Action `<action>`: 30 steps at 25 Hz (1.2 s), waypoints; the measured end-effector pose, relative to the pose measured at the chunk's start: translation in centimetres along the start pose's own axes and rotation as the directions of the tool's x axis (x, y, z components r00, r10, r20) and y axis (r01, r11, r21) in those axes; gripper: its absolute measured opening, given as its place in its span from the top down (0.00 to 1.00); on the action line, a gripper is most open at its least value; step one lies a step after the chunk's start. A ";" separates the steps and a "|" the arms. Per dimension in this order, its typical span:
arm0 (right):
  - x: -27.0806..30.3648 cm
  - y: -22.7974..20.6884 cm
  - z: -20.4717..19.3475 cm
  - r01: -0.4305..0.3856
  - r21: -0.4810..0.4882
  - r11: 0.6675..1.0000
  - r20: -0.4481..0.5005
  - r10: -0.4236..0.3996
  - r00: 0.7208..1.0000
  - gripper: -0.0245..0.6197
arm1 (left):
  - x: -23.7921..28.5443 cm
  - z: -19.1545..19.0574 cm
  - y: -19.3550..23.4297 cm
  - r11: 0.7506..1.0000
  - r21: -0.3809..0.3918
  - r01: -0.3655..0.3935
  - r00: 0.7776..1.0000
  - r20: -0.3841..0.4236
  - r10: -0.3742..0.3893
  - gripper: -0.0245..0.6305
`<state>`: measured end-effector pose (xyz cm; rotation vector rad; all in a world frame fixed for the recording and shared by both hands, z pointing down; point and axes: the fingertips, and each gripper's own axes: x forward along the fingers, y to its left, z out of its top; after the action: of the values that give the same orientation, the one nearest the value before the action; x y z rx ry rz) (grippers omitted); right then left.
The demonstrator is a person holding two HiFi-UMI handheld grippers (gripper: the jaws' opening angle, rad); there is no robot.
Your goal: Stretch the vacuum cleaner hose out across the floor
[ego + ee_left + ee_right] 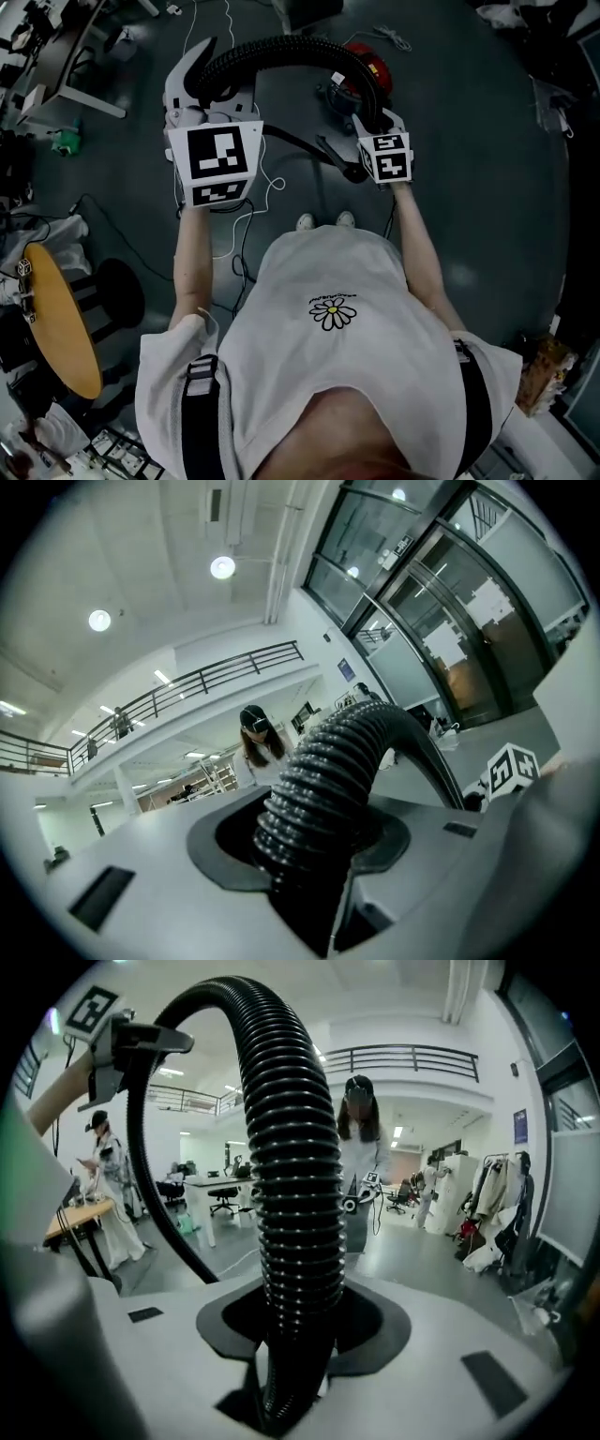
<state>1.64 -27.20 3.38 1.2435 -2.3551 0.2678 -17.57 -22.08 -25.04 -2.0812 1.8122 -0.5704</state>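
The black ribbed vacuum hose (281, 52) arches in the air between my two grippers, over the dark floor. My left gripper (202, 80) is shut on one end of the arch. My right gripper (375, 120) is shut on the other end, close to the red vacuum cleaner (364, 64). In the left gripper view the hose (323, 789) rises out of the jaws' hollow and bends right toward the right gripper's marker cube (511, 769). In the right gripper view the hose (295, 1222) stands up from the jaws and curves left to the left gripper (122, 1035).
A round wooden table (61, 319) and a black stool (117, 292) stand at the left. White and black cables (258, 202) lie on the floor by my feet. A person (358, 1147) stands ahead in the right gripper view, with desks (220, 1185) and chairs behind.
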 end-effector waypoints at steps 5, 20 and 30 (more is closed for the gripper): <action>-4.8 -4.2 6.4 0.131 -0.045 0.990 0.114 -0.125 0.986 0.70 | 0.1 -4.3 0.6 0.998 -0.050 0.034 0.991 -0.125 -0.040 0.70; -8.5 -1.3 18.1 0.321 -0.812 0.488 0.222 -0.250 0.943 0.70 | 0.2 -5.6 -1.5 0.841 0.538 0.060 0.966 -0.242 0.086 0.67; -10.8 7.9 18.2 0.253 -0.906 0.340 0.249 -0.057 0.967 0.69 | 2.8 -1.9 -12.3 0.817 0.547 0.183 0.980 -0.162 -0.111 0.67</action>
<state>-5.18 -21.60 -17.39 0.8367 -1.8618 -1.1929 -7.64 -23.06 -17.16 -1.8023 1.3161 -1.1424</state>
